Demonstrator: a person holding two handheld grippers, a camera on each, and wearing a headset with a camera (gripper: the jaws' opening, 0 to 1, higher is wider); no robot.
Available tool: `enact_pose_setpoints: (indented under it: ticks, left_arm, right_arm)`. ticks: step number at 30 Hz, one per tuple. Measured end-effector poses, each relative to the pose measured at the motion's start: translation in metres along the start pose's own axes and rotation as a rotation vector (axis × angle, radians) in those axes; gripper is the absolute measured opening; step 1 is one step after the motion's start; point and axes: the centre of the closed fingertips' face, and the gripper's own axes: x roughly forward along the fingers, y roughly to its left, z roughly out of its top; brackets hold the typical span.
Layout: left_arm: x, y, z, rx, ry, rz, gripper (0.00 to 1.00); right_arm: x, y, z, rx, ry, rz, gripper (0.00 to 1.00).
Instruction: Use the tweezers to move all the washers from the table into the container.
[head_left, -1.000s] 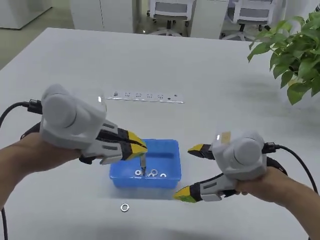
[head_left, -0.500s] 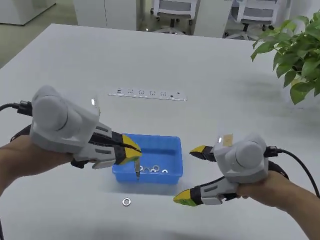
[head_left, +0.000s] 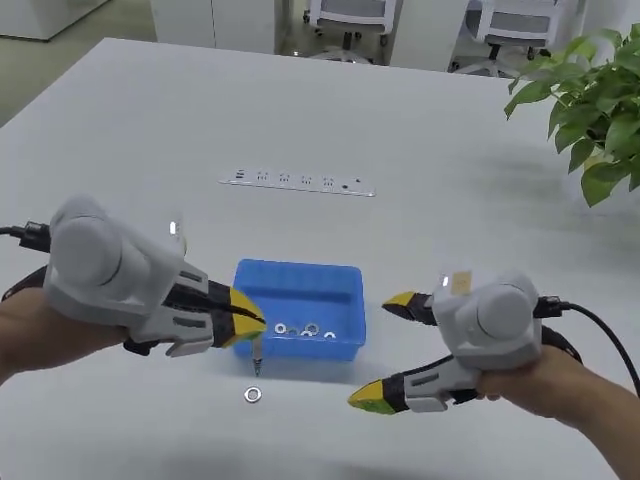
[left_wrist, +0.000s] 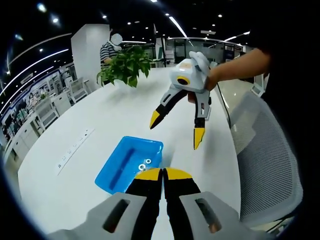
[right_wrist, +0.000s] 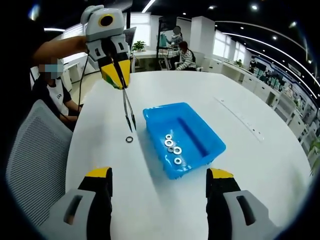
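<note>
Below the left gripper, tweezers barely visible

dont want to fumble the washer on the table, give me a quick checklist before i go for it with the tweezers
1. Tweezers held firmly: ok, the left gripper has its jaws shut on them.
2. Washer in sight: ok, it lies flat on the table, apart from the container.
3. Tips over the washer: not ok, they hang just short of it, by the container's near wall.
4. Tips open enough to take it: cannot tell.
5. Right gripper out of the way: ok, it is open and on the container's other side.
6. Room in the container: ok, the few washers inside leave bare floor.
</note>
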Motion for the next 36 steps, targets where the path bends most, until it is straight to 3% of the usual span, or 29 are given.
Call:
enact_pose_setpoints:
  ticks: [10,19,33,36]
  left_arm:
    - [0.006,-0.004,-0.013,-0.006,0.016,-0.007,0.05]
    - [0.009,-0.002,-0.019,-0.022,0.008,-0.003,0.05]
    - [0.009,-0.004,-0.014,-0.027,-0.011,-0.012,0.05]
    - [0.010,-0.004,-0.019,-0.013,0.008,-0.012,0.05]
  right_arm:
    - [-0.002,0.002,-0.004,0.011,0.005,0.003,0.78]
    - [-0.001,0.009,-0.003,-0.003,-0.003,0.019,0.76]
    - [-0.001,0.009,-0.002,0.002,-0.003,0.020,0.75]
    - [0.000,0.011,-0.001,-0.003,-0.004,0.025,0.75]
